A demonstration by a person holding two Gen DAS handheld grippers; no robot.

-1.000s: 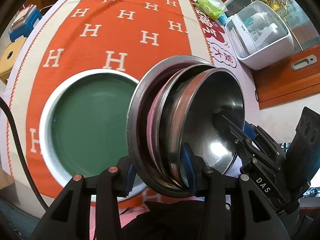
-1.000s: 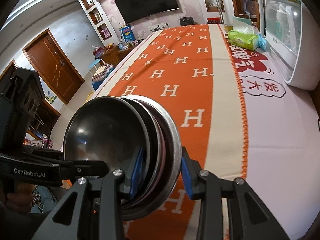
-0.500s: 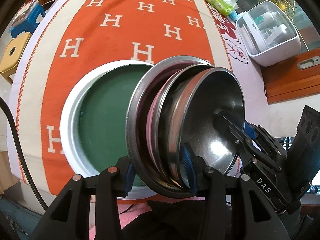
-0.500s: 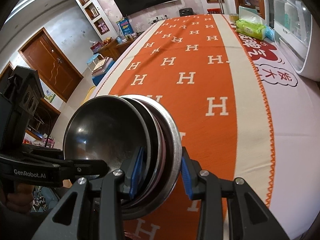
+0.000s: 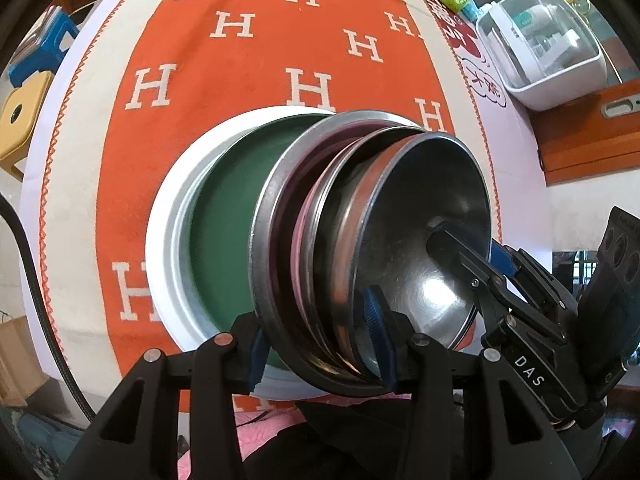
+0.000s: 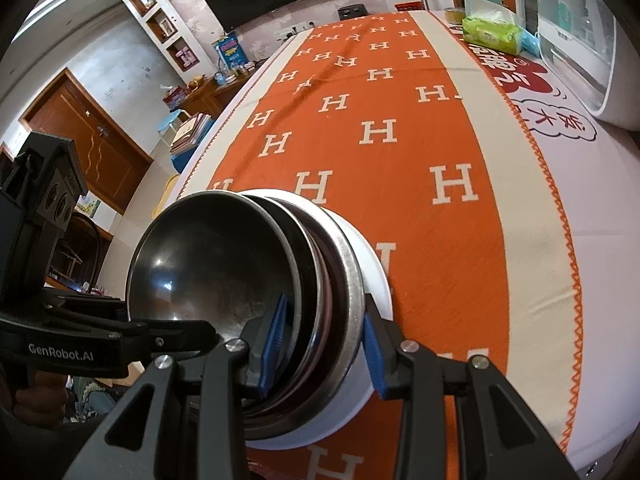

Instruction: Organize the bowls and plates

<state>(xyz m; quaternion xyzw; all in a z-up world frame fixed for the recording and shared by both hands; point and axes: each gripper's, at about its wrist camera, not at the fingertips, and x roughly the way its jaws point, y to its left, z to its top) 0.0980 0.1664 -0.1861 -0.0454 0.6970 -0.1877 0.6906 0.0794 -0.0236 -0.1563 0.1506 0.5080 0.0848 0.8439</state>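
Orange-clothed desk (image 5: pixel 248 60) below, both jaws clamp the nested steel stack (image 5: pixel 372 248) (rim held from either side) over the green plate (image 5: pixel 224 236); lowering squarely seems next.

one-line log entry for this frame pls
left gripper: shut on bowl stack | right gripper: shut on bowl stack | green plate: on table, behind stack

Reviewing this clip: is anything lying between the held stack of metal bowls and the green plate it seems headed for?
Nothing visible. Both the left gripper and the right gripper clamp the stack of metal bowls by its rims, directly over the green plate. The part of the plate's green surface that shows is bare; the stack hides the rest.
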